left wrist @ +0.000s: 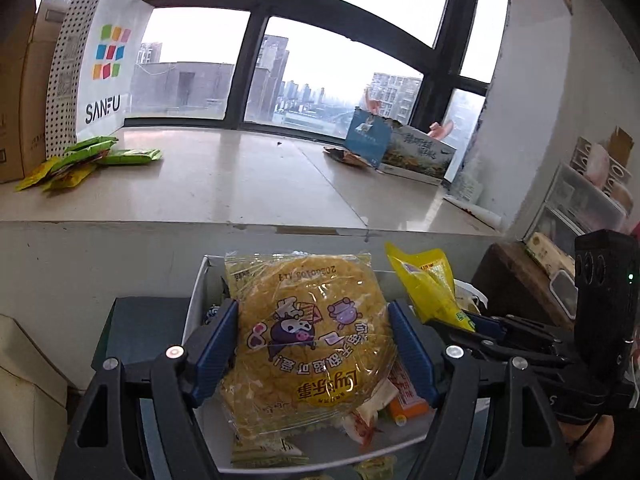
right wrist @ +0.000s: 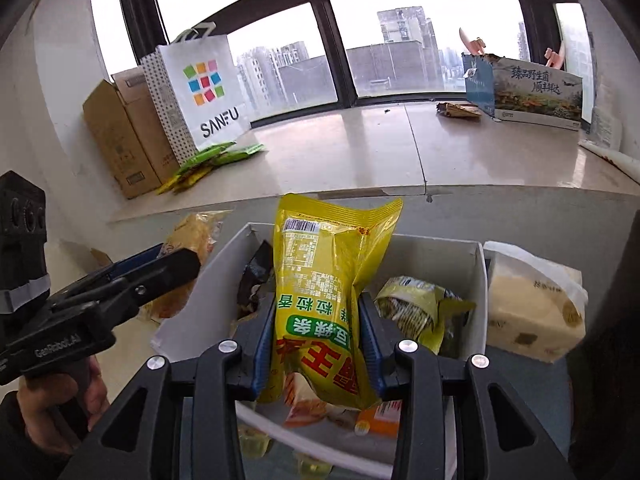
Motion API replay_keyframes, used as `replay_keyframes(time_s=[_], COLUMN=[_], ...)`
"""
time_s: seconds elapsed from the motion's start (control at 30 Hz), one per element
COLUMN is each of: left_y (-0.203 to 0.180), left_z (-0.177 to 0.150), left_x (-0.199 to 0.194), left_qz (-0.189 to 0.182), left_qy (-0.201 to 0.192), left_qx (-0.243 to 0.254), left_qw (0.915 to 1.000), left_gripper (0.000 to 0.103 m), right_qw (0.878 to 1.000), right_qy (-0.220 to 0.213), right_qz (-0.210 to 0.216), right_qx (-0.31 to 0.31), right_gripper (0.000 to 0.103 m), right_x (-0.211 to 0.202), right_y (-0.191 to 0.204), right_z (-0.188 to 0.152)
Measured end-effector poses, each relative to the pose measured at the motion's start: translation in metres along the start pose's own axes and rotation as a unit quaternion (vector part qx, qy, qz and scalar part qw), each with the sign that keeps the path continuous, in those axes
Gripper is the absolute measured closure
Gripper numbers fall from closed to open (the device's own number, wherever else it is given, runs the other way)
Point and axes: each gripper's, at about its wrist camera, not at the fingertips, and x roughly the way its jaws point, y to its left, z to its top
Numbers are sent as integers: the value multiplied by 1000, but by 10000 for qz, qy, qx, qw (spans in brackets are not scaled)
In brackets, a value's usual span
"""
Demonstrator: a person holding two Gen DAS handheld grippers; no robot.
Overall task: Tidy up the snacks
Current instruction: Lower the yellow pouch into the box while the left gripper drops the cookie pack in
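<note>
My left gripper point(left wrist: 312, 340) is shut on a round yellow corn cake in clear wrap point(left wrist: 308, 344) and holds it over a white box point(left wrist: 198, 280) of mixed snacks. My right gripper point(right wrist: 316, 332) is shut on a yellow snack bag point(right wrist: 320, 280) with red and green print and holds it upright above the same white box point(right wrist: 476, 264). The yellow bag also shows in the left wrist view point(left wrist: 428, 284), and the left gripper point(right wrist: 160, 268) with its cake point(right wrist: 192, 236) shows at the left of the right wrist view.
A pale windowsill point(left wrist: 224, 176) lies beyond the box, with a pile of green and yellow packets point(left wrist: 84, 160) at its left beside a SANFU paper bag point(left wrist: 104, 68) and cardboard boxes point(right wrist: 120, 136). A printed carton point(right wrist: 536, 92) stands at the right. A tissue pack point(right wrist: 532, 312) lies right of the box.
</note>
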Motion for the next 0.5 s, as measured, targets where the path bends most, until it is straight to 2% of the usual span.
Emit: replay_keyframes(time_s=[0.07,0.1,0.13,0.23,0.3,0.43,0.5], left_y=[2,3,6,12,14,13,7], left_z=[0,0,0,-5,-9,-17,-20], left_x=[9,15,20,27,23,10,0], left_qz=[84,96,148,31,129,186,164], left_qy=[115,226,325,508,520,458,413], left_qx=[4,-15,-31,-104,-110,1,104], left_qw=[9999,9997,9994,9987,9985,9988,9990], left_gripper=[22,13,0,0,0,0,0], right_qw=[9999,9999,9998,9996,9992,9997,9997], right_qy=[103,147,186,39,68,97,-35], right_qz=[-59,-73,-103,-262,-390,-242,-233], right_qx=[-7,-7,2,-41,-3,11,-85], right_gripper=[57,44,26,10,0,0,0], right_x=[10,14,18,19,19,10,-1], right_y=[-3,-4,-5,-6,-8,-11,-7], right_z=[4,5,6,8,6,-4,-8])
